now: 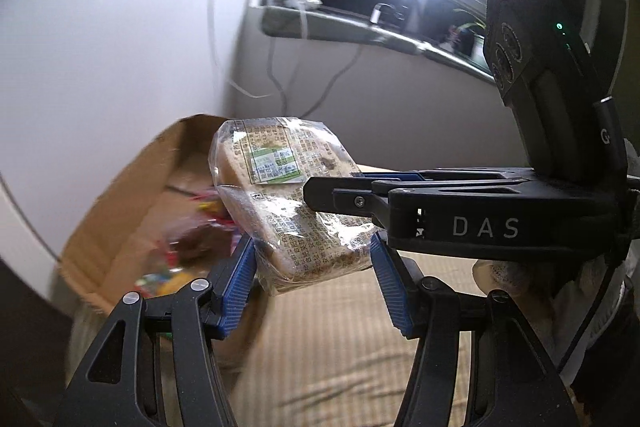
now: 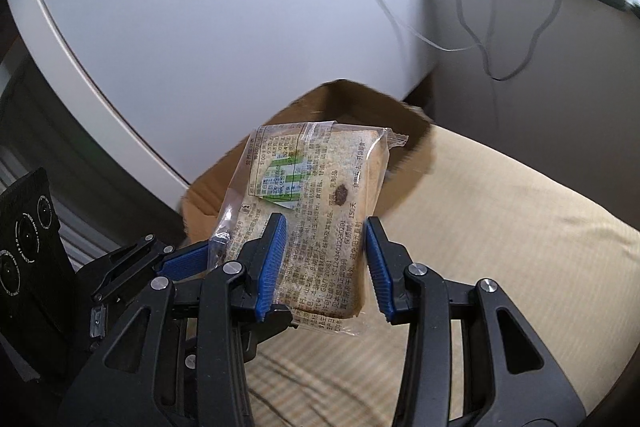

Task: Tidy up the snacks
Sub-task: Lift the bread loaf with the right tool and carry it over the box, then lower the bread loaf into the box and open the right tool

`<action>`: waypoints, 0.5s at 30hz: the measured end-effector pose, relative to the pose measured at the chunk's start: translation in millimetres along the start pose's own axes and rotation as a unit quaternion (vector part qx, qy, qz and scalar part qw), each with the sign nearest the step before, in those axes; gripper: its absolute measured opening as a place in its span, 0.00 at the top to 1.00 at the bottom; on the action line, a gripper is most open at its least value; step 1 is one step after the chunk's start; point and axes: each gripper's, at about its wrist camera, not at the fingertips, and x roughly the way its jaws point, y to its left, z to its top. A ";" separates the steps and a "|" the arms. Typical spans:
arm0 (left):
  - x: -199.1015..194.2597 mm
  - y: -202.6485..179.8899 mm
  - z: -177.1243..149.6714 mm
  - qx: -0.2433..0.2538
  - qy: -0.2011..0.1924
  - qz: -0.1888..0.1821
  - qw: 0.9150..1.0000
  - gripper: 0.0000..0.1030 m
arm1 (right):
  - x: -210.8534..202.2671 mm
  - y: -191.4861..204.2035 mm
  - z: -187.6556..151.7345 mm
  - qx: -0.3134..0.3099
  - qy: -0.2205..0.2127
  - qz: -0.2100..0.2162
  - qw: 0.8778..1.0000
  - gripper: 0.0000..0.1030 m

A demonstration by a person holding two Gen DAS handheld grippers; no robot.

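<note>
A: Both claws were clamped on the wrapped bread packet, the left claw and the right claw, beside the cardboard box.

B: It needed carrying level over the box's snacks before both let go together.

White capitals "DAS" stand on the black body of the right gripper, which reaches in from the right of the left wrist view; a pale "G" marks the dark cable plug above it. The clear wrapper of the bread packet clamped between the blue pads carries dense printed Chinese text, among it "GB/T 20981", "SC12434012230201" and "150天", beside a boxed nutrition table and a green-and-white label whose small print is too fine to read.
</note>
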 end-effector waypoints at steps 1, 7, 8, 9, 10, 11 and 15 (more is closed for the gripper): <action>-2.0 4.9 -0.5 -0.003 -0.001 0.004 1.000 0.45 | 5.5 6.6 2.7 -0.006 0.002 0.003 1.000 0.59; -12.9 31.0 -2.5 -0.018 -0.006 0.029 0.999 0.46 | 27.7 27.5 12.0 -0.018 0.014 0.024 0.999 0.59; -13.4 34.1 -3.0 -0.019 -0.007 0.033 0.999 0.47 | 30.0 29.8 13.2 -0.019 0.016 0.025 0.999 0.59; -14.6 36.3 -4.1 -0.020 -0.007 0.038 0.999 0.47 | 33.7 33.4 14.3 -0.022 0.018 0.027 0.999 0.59; -15.9 37.9 -5.2 -0.020 -0.008 0.045 0.999 0.48 | 36.0 35.2 15.3 -0.023 0.019 0.028 0.999 0.59; -16.6 39.7 -5.5 -0.020 -0.009 0.051 0.998 0.48 | 39.2 38.2 16.8 -0.024 0.020 0.029 0.999 0.59; -16.9 45.6 -6.1 -0.015 -0.006 0.094 0.995 0.57 | 47.4 45.1 19.5 -0.029 0.018 0.020 0.999 0.59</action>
